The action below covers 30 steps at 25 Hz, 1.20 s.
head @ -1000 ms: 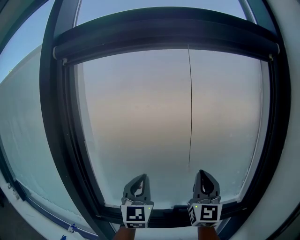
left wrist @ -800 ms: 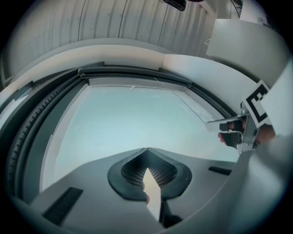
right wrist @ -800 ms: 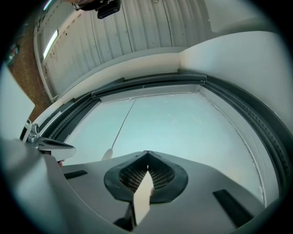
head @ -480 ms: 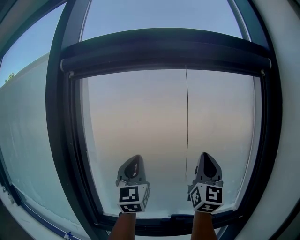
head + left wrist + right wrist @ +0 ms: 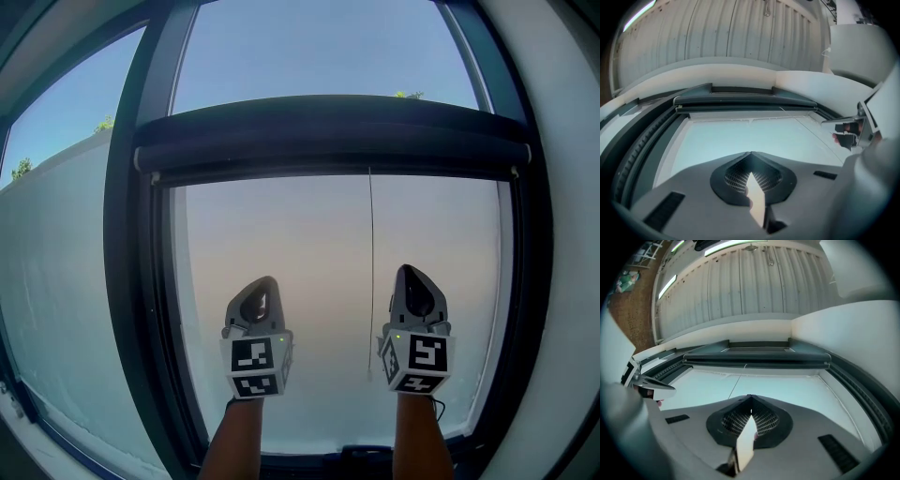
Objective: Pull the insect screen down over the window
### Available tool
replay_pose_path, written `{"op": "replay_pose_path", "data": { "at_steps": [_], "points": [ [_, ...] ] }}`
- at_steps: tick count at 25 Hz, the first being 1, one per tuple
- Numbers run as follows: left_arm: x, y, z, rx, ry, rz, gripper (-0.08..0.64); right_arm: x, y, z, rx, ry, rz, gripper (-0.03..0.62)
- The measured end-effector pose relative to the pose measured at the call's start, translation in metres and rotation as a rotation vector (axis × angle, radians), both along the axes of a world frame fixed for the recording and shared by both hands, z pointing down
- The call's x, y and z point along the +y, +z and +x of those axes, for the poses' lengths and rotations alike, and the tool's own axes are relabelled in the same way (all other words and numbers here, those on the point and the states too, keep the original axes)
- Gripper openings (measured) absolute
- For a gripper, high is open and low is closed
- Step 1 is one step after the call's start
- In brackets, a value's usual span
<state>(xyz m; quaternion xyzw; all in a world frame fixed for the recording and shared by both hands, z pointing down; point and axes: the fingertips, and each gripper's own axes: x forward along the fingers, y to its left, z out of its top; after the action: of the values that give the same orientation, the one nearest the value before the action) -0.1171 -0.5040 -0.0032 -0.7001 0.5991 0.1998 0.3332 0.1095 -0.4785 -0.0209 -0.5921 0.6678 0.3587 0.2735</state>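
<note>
The left gripper has its fingers pressed fully together with nothing between them, and the right gripper is the same: fingers closed tip to tip, holding nothing. In the head view both are raised side by side in front of the window pane, fingers pointing up, with a bare forearm below each marker cube. A thin pull cord hangs down the pane between the two grippers, nearer the right one and apart from it; its lower end hangs just beside that gripper's cube. The insect screen is a dark horizontal bar high across the window, well above both sets of fingers, and neither gripper touches it. The dark window frame rings the pane, and blue sky shows above the bar.
</note>
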Motion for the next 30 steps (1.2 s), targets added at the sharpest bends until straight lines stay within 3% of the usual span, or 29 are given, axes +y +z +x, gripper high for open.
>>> {"op": "replay_pose_path", "data": {
  "at_steps": [7,13,17,22,30],
  "points": [
    [0.014,-0.058,0.007,-0.104,-0.024,0.059,-0.003,0.017,-0.062,-0.019,0.188,0.140,0.083,0.003],
    [0.018,-0.098,0.002,-0.215,-0.159,0.106,-0.003,0.018,-0.100,-0.034,0.381,0.308,0.131,0.003],
    [0.024,-0.119,0.003,-0.279,-0.233,0.141,-0.003,0.016,-0.115,-0.042,0.503,0.357,0.134,0.003],
    [0.025,-0.137,0.014,-0.429,-0.369,0.160,0.035,0.006,-0.131,-0.045,0.633,0.453,0.134,0.010],
    [0.020,-0.162,0.022,-0.581,-0.547,0.153,0.105,-0.017,-0.147,-0.044,0.884,0.684,0.094,0.096]
  ]
}}
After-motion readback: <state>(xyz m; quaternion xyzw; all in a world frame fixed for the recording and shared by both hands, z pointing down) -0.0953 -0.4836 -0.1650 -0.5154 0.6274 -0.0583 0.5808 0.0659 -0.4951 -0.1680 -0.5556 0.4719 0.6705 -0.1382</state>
